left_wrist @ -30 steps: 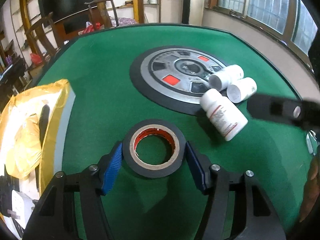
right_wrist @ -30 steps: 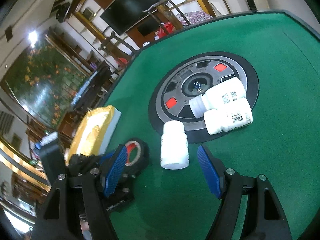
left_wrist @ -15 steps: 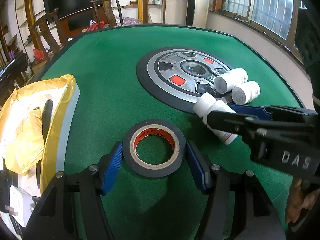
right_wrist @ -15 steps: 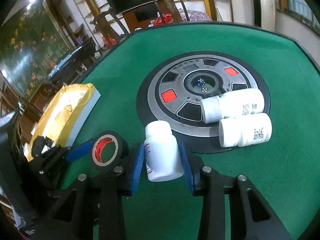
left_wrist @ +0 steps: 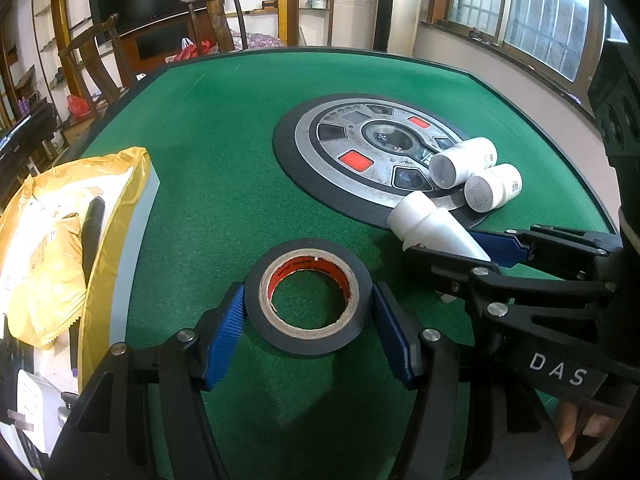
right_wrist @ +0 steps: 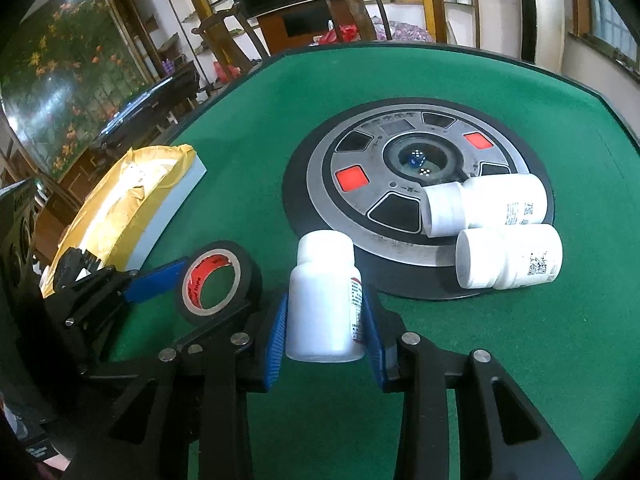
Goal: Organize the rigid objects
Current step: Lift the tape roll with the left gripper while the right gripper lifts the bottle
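The black body of the right tongs (left_wrist: 448, 256) carries the white letters "D A S", seen in the left wrist view. The red inner core of the roll of black tape (left_wrist: 308, 296), lying between the blue pads of the left tongs (left_wrist: 308, 320), bears dark printed words, of which only "tape" reads with some confidence. The white bottle (right_wrist: 324, 300) between the right tongs' pads has a label of small print too fine to read. Of the two lying bottles beyond those tongs, the nearer bottle (right_wrist: 508, 258) shows a QR code and the farther bottle (right_wrist: 484, 204) small illegible print.
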Motion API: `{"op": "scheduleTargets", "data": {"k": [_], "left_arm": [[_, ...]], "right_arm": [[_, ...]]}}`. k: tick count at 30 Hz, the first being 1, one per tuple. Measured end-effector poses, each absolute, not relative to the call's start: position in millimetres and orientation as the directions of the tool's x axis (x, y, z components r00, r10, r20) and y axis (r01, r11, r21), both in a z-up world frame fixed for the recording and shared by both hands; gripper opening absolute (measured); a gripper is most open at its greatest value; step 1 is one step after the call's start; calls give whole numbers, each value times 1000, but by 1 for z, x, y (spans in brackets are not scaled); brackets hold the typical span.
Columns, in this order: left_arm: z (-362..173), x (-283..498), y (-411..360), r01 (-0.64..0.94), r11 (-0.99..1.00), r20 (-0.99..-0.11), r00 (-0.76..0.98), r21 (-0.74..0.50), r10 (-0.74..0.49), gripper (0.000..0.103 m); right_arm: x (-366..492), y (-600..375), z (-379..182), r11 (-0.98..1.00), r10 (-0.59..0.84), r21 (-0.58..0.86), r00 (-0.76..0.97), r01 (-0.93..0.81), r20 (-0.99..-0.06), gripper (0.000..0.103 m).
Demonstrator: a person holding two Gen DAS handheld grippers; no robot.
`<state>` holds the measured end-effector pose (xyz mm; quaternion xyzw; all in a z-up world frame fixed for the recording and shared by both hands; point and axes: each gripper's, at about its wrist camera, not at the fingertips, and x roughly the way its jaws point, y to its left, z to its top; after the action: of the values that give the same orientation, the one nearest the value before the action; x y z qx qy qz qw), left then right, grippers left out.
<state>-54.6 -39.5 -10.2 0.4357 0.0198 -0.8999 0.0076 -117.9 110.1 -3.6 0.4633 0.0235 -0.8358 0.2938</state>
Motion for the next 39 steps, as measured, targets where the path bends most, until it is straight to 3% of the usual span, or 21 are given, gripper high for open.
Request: {"op": "scheduleTargets", "data": {"k": [22, 39], "left_arm": [[-10, -53, -38, 28, -1000, -784, -621, -6, -13, 61], [9, -43, -30, 41, -997, -695, -716, 61, -72, 61]], "right_arm": [[-114, 118, -5, -826, -504, 287, -407, 485, -762, 31], [-112, 130, 9, -834, -518, 306, -460, 460, -721, 31]]}}
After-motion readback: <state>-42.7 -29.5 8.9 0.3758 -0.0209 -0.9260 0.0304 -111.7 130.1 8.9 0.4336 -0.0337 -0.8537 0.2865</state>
